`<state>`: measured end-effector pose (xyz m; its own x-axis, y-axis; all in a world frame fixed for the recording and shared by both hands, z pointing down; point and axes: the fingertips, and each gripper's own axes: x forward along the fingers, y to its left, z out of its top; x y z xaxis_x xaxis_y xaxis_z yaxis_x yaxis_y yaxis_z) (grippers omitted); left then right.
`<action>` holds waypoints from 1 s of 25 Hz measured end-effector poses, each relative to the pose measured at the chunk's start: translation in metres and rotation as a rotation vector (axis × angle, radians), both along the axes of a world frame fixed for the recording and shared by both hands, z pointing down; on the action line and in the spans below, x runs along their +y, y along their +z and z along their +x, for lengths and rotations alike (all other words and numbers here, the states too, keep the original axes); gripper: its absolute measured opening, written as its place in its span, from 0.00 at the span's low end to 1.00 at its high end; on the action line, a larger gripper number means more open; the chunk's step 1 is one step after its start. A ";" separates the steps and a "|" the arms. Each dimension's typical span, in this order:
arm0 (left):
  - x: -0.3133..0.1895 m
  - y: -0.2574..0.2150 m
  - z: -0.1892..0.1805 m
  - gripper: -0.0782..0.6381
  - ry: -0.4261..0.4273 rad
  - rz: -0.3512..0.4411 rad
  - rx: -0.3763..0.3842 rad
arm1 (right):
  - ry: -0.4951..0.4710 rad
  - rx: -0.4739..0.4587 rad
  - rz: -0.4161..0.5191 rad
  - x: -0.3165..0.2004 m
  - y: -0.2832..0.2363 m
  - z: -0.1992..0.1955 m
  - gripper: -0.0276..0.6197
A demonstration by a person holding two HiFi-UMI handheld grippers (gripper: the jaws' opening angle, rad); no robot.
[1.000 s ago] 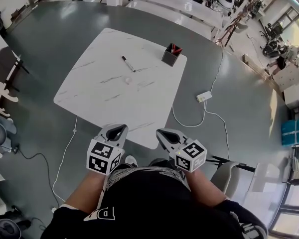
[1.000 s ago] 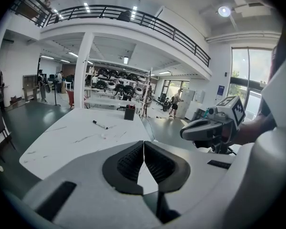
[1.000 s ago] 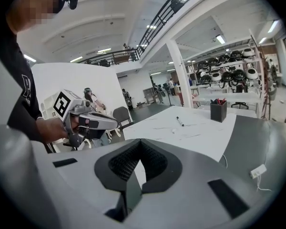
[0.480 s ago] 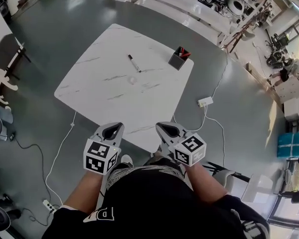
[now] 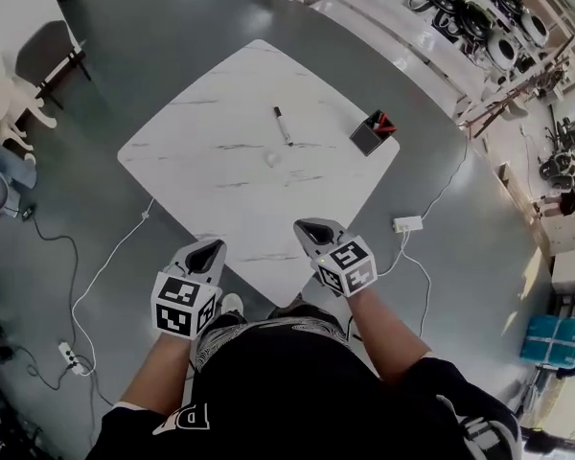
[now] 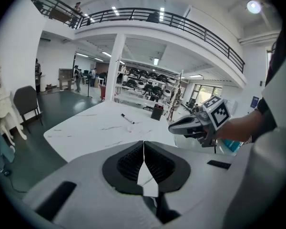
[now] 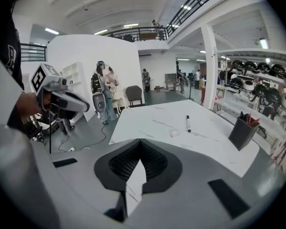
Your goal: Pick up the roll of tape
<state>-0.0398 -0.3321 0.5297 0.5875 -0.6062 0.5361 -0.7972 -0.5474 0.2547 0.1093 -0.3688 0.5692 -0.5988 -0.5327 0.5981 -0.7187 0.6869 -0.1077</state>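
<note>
The roll of tape (image 5: 273,159) is a small pale ring lying near the middle of the white marble table (image 5: 201,142); it also shows in the right gripper view (image 7: 174,133). My left gripper (image 5: 209,247) hovers at the table's near edge, shut and holding nothing. My right gripper (image 5: 311,228) hangs over the near part of the tabletop, also shut and holding nothing. Both are well short of the tape. Each gripper's own view shows its jaws meeting in a thin line, left gripper (image 6: 144,149) and right gripper (image 7: 140,149).
A black marker (image 5: 283,126) lies just beyond the tape. A black pen holder (image 5: 372,132) stands at the table's far right. Cables and a power strip (image 5: 407,224) lie on the grey floor. A chair (image 5: 46,54) stands far left.
Both grippers have come closer to the table; the right one moved more and now reaches over the near edge. Both stayed shut.
</note>
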 end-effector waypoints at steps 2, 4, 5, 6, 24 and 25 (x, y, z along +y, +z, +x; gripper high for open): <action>0.000 0.004 0.002 0.14 -0.031 -0.017 -0.008 | -0.024 0.010 -0.011 -0.012 0.012 -0.001 0.05; 0.000 0.009 0.004 0.14 -0.055 -0.033 -0.019 | -0.042 0.008 -0.021 -0.024 0.020 -0.002 0.05; 0.001 0.011 0.004 0.14 -0.068 -0.042 -0.022 | -0.050 0.006 -0.025 -0.030 0.023 -0.003 0.05; 0.001 0.013 0.003 0.14 -0.083 -0.053 -0.022 | -0.057 0.005 -0.027 -0.036 0.025 -0.004 0.05; 0.010 0.038 -0.005 0.14 -0.252 -0.150 -0.104 | -0.120 0.184 -0.076 -0.158 0.122 0.001 0.17; 0.011 0.038 -0.005 0.14 -0.254 -0.150 -0.113 | -0.117 0.192 -0.078 -0.164 0.128 0.001 0.18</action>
<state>-0.0444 -0.3216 0.5676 0.3586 -0.6354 0.6839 -0.9316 -0.2900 0.2190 0.1108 -0.5325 0.6968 -0.5249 -0.4142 0.7436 -0.6475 0.7614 -0.0329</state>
